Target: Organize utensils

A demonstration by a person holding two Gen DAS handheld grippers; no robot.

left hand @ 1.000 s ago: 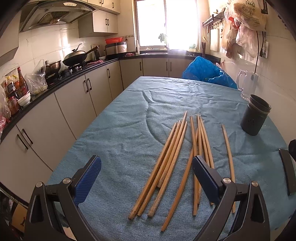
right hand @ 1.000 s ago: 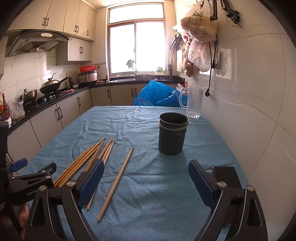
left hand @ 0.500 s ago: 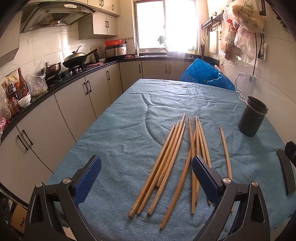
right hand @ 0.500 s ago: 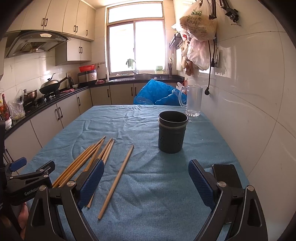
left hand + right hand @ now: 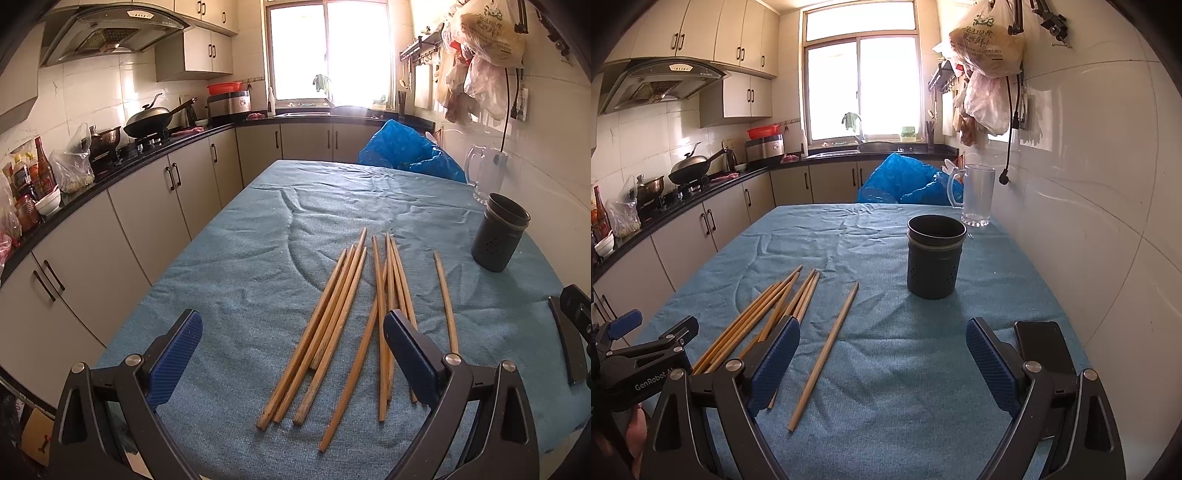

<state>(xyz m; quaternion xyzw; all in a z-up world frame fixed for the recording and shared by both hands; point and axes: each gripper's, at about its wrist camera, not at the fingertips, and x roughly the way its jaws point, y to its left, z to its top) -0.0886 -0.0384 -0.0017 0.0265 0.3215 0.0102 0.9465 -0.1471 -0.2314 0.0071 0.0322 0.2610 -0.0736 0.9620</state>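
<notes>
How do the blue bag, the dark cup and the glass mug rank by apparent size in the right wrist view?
1. Blue bag, widest.
2. Dark cup.
3. Glass mug.
The cup stands nearer the camera, so its lead over the mug is unsure.

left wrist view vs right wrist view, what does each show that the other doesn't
Only the left wrist view shows the near ends of the whole chopstick bundle between the open left tool. Only the right wrist view shows the phone by the wall, and the open right tool. Both show the holder, glass mug, blue bag and lone chopstick.
</notes>
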